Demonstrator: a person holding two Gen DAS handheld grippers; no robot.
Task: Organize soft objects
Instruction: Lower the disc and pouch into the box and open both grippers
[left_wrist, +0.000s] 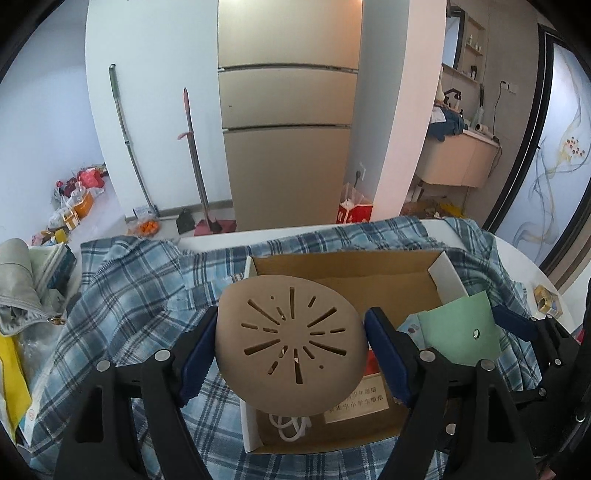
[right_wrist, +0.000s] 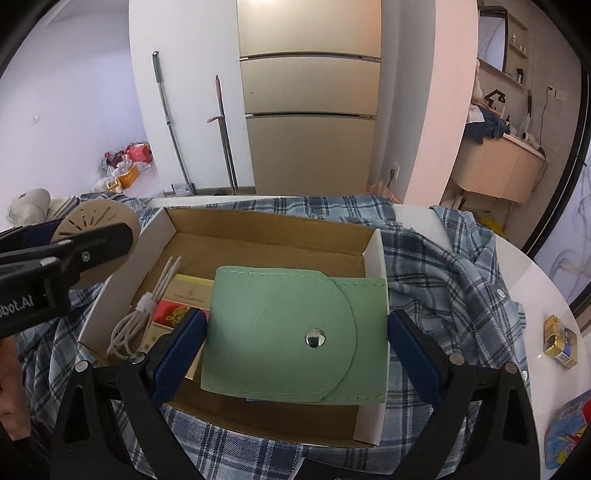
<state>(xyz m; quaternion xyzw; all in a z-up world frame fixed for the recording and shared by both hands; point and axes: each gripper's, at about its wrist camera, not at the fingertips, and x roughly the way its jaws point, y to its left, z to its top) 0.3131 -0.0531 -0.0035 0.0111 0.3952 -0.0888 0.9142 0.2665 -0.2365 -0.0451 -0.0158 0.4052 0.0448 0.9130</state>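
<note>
My left gripper (left_wrist: 290, 350) is shut on a tan round pad with slotted cut-outs (left_wrist: 291, 347) and holds it above the left part of an open cardboard box (left_wrist: 369, 273). My right gripper (right_wrist: 295, 341) is shut on a green snap pouch (right_wrist: 280, 332) and holds it over the same box (right_wrist: 258, 236). The pouch also shows in the left wrist view (left_wrist: 458, 328). The tan pad and left gripper show at the left of the right wrist view (right_wrist: 92, 221). Inside the box lie a white coiled cable (right_wrist: 144, 314) and a red and yellow packet (right_wrist: 177, 306).
The box sits on a blue plaid shirt (left_wrist: 129, 295) spread over a white round table (right_wrist: 535, 295). A small gold and blue box (right_wrist: 559, 345) lies at the table's right. A grey bag (left_wrist: 22, 288) and yellow packaging lie at the left. A fridge stands behind.
</note>
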